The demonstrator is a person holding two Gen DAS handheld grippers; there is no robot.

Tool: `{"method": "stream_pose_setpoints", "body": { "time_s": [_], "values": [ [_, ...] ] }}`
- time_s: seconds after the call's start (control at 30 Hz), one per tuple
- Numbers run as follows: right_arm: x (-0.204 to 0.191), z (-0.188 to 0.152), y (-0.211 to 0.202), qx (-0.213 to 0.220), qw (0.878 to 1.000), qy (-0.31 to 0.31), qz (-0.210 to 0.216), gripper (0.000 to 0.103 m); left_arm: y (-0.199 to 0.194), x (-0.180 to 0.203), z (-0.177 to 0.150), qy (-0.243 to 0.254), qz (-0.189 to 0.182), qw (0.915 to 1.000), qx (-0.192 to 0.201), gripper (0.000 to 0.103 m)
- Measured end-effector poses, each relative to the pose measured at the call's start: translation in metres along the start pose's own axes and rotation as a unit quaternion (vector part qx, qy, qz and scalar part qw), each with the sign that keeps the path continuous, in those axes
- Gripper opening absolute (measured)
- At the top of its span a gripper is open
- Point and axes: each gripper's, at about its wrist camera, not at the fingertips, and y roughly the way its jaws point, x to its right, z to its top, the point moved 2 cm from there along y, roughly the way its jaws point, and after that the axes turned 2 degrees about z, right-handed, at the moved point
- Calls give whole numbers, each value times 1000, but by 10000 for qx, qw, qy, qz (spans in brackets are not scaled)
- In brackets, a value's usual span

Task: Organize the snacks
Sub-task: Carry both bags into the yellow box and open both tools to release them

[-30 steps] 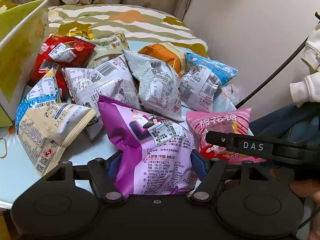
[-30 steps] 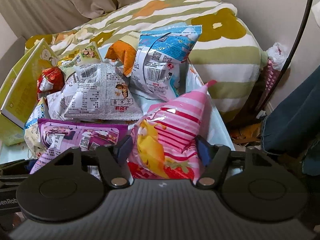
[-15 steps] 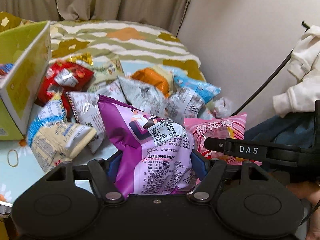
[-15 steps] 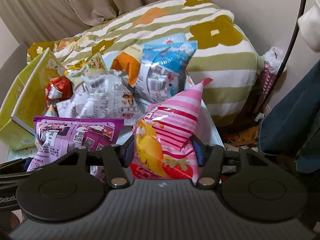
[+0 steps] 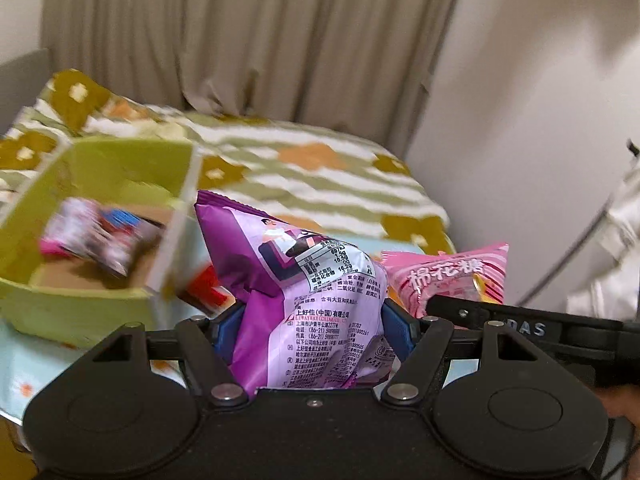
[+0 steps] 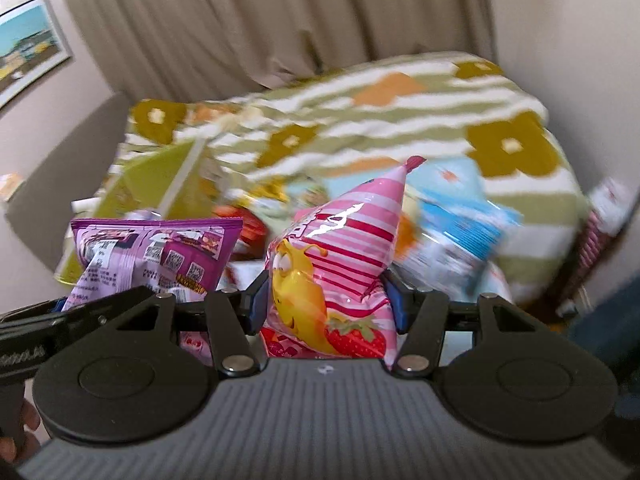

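My left gripper (image 5: 312, 328) is shut on a purple snack bag (image 5: 304, 300) and holds it up in the air, right of a green cardboard box (image 5: 80, 304). The box holds a couple of snack packs (image 5: 100, 240). My right gripper (image 6: 326, 304) is shut on a pink striped marshmallow bag (image 6: 336, 264), lifted beside the left one. The purple bag also shows in the right wrist view (image 6: 152, 256), and the pink bag in the left wrist view (image 5: 448, 280). Other snack bags (image 6: 452, 240) lie blurred on the table below.
A striped floral blanket (image 5: 320, 176) covers the bed behind the light blue table (image 5: 16, 380). Beige curtains (image 5: 240, 40) hang at the back and a wall (image 5: 540, 80) stands at the right. A framed picture (image 6: 28, 52) hangs at the left.
Both grippers have risen with their bags and swung left toward the green box. The snack pile has dropped low in view, and the inside of the box now shows.
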Motion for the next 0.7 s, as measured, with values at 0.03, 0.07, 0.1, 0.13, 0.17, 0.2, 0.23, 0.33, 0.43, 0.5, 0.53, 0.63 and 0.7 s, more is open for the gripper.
{"method": "stream_pose_setpoints", "body": {
  "time_s": [0.03, 0.07, 0.1, 0.13, 0.17, 0.2, 0.23, 0.33, 0.43, 0.5, 0.53, 0.63, 0.7],
  "values": [
    [-12, 6, 3, 46, 9999, -60, 98, 71, -2, -10, 6, -22, 65, 10000, 57, 74],
    [-24, 11, 6, 87, 9997, -111, 193, 71, -3, -20, 13, -47, 144, 9998, 114, 74],
    [-36, 16, 9, 120, 9994, -150, 280, 71, -5, -33, 21, -83, 221, 9996, 172, 74],
    [-49, 22, 13, 150, 9990, -186, 372, 71, -6, -43, 26, -115, 274, 9993, 209, 74],
    [-62, 28, 18, 178, 9986, -217, 451, 71, -7, -56, 34, -158, 340, 9990, 245, 74],
    [-74, 32, 23, 203, 9982, -246, 517, 71, -7, -67, 39, -186, 399, 9987, 270, 74],
    [-87, 38, 29, 228, 9976, -283, 582, 71, -8, -80, 44, -207, 466, 9983, 287, 74],
    [-127, 52, 50, 252, 9961, -384, 750, 71, -3, -115, 60, -271, 653, 9971, 297, 74],
    [-160, 63, 73, 226, 9953, -442, 832, 71, 1, -152, 72, -297, 768, 9963, 245, 75],
    [-181, 68, 90, 183, 9952, -471, 837, 71, 8, -175, 78, -287, 806, 9962, 164, 75],
    [-190, 70, 97, 159, 9953, -485, 826, 71, 12, -185, 79, -285, 813, 9962, 110, 75],
    [-215, 72, 120, 70, 9961, -509, 717, 71, 24, -214, 79, -248, 758, 9968, -89, 75],
    [-228, 70, 134, -16, 9968, -488, 629, 71, 33, -228, 78, -224, 679, 9972, -227, 75]
  ]
}}
